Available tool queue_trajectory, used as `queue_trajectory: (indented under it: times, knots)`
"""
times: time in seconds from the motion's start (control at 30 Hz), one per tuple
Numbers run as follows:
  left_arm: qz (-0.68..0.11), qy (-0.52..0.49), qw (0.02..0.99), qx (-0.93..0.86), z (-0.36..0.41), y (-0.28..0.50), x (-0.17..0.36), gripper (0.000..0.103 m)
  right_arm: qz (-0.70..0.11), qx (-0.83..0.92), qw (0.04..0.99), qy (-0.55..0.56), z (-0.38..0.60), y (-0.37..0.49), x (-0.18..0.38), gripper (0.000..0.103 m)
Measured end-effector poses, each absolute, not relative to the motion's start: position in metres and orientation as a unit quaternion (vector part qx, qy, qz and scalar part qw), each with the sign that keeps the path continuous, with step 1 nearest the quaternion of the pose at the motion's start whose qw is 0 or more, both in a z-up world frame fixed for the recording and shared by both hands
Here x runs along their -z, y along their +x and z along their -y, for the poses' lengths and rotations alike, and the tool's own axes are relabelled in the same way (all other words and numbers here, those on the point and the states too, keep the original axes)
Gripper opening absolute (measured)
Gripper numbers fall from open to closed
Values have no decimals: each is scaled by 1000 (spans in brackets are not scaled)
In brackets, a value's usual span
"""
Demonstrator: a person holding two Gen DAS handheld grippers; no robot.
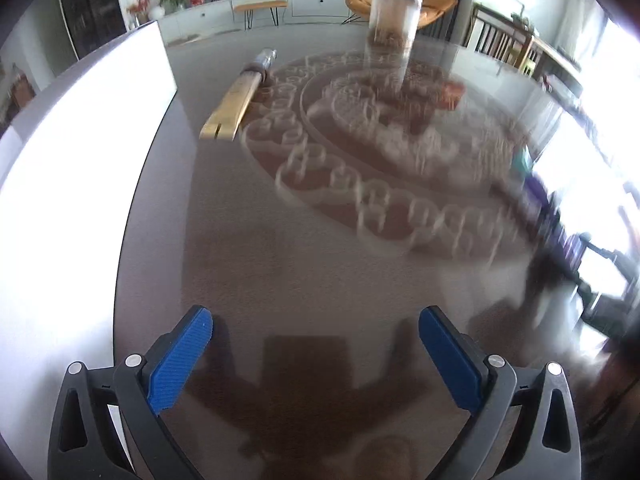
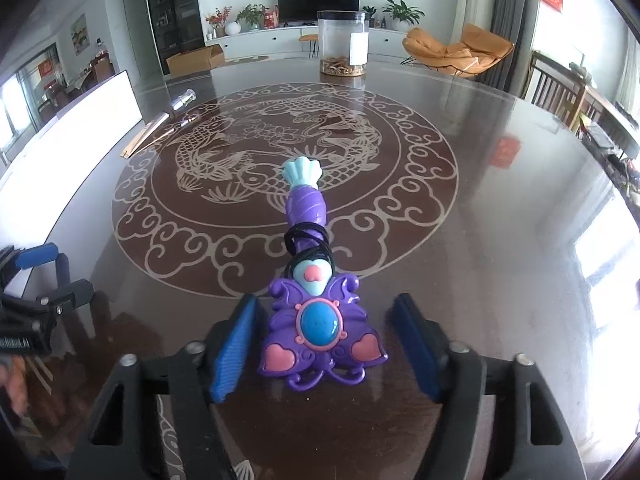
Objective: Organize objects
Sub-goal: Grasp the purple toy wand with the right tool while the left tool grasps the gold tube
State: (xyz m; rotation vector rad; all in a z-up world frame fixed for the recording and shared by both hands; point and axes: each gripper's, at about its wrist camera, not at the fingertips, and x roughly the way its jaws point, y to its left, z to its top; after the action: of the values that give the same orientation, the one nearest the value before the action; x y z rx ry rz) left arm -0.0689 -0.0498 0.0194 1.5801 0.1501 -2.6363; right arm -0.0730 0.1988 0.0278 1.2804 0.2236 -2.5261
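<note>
The right gripper [image 2: 324, 344] has its jaws parted around the purple toy wand [image 2: 318, 280], neither pad visibly pressing it. The wand lies flat on the tabletop [image 2: 500, 240], butterfly head nearest, long axis running away toward its pale-blue tip. The left gripper [image 1: 316, 360] hangs spread, empty. Farthest, an upright clear jar [image 2: 343, 42] holds a shallow brown layer.

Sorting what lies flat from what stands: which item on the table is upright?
The clear jar at the far edge stands; the purple toy wand and wooden stick lie flat.
</note>
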Motion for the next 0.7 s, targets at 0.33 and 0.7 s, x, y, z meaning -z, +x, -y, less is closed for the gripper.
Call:
queue_trajectory:
  times: [0.33, 0.7]
  knots:
    - [-4, 506, 103, 856, 103, -248, -38, 103, -83, 876, 156, 448, -191, -80, -26, 82]
    - [-40, 497, 64, 864, 118, -274, -6, 25, -79, 875, 162, 449, -192, -80, -26, 84]
